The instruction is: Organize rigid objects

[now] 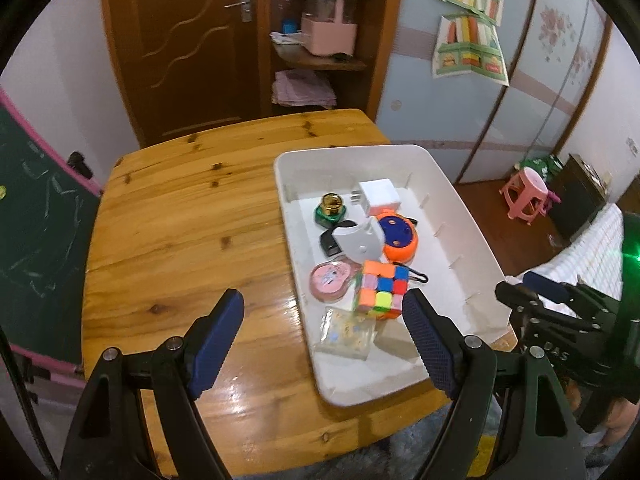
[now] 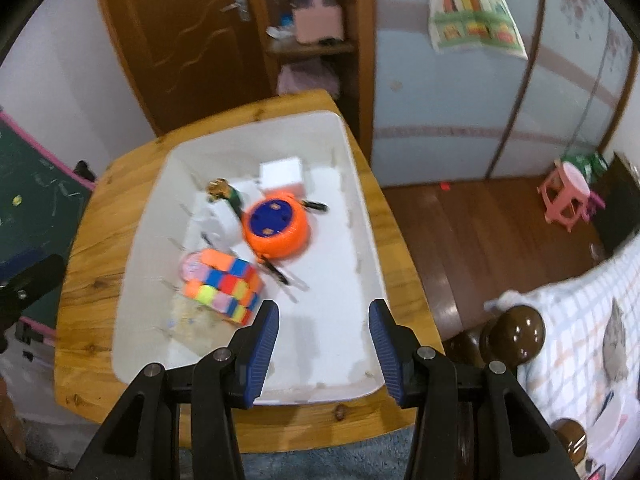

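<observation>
A white bin (image 1: 472,248) (image 2: 140,264) sits on the wooden table (image 1: 180,240) (image 2: 92,280) and holds several small items. Among them are a colourful puzzle cube (image 1: 382,290) (image 2: 226,286), an orange and blue round toy (image 1: 400,240) (image 2: 278,228), a white box (image 1: 380,194) (image 2: 280,174), a gold-capped green bottle (image 1: 330,210), a pink round case (image 1: 330,280) and a clear patterned box (image 1: 348,334). My left gripper (image 1: 324,336) hangs open above the bin's near left rim, nothing between its fingers. My right gripper (image 2: 324,354) is open over the bin's near end, empty.
A wooden cabinet (image 1: 312,32) with shelves stands behind the table. A pink stool (image 1: 524,194) is on the floor to the right, next to a bed with a checked cover (image 2: 580,344). A green chalkboard (image 1: 36,220) leans at the left.
</observation>
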`<state>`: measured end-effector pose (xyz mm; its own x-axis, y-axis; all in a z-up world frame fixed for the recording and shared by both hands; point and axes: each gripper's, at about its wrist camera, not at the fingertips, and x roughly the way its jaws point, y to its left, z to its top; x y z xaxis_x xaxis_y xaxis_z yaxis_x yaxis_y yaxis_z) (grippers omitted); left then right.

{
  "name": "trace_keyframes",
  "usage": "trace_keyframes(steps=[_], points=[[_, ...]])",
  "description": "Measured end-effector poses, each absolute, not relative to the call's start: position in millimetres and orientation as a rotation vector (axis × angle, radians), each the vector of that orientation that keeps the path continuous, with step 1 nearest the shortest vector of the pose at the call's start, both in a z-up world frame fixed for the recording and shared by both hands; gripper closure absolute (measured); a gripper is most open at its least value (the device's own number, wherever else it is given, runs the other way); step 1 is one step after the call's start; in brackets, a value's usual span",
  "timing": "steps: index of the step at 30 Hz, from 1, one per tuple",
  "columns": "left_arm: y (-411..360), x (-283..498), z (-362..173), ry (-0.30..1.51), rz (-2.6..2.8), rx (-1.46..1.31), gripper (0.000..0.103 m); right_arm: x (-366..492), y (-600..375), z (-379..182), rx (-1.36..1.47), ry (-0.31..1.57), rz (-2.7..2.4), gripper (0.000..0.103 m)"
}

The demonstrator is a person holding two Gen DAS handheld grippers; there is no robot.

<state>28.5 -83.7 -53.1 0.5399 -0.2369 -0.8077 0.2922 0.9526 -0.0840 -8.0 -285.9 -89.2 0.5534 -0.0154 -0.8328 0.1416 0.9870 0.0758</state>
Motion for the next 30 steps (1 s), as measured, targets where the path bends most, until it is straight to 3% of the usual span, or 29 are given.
trace_keyframes(steps=[15, 19, 30], points=[[-45, 4, -28, 0.909, -0.141, 0.042, 0.019, -32, -233, -23, 0.039, 0.814, 0.03, 0.054], [-39, -1, -24, 0.896, -0.087, 0.039, 0.019, -38, -226, -12, 0.037, 0.781, 0.012, 0.036], [-27, -17, -20, 0.913, -0.014, 0.032, 0.019, -47, -203, 2, -0.022, 0.778, 0.041, 0.035]])
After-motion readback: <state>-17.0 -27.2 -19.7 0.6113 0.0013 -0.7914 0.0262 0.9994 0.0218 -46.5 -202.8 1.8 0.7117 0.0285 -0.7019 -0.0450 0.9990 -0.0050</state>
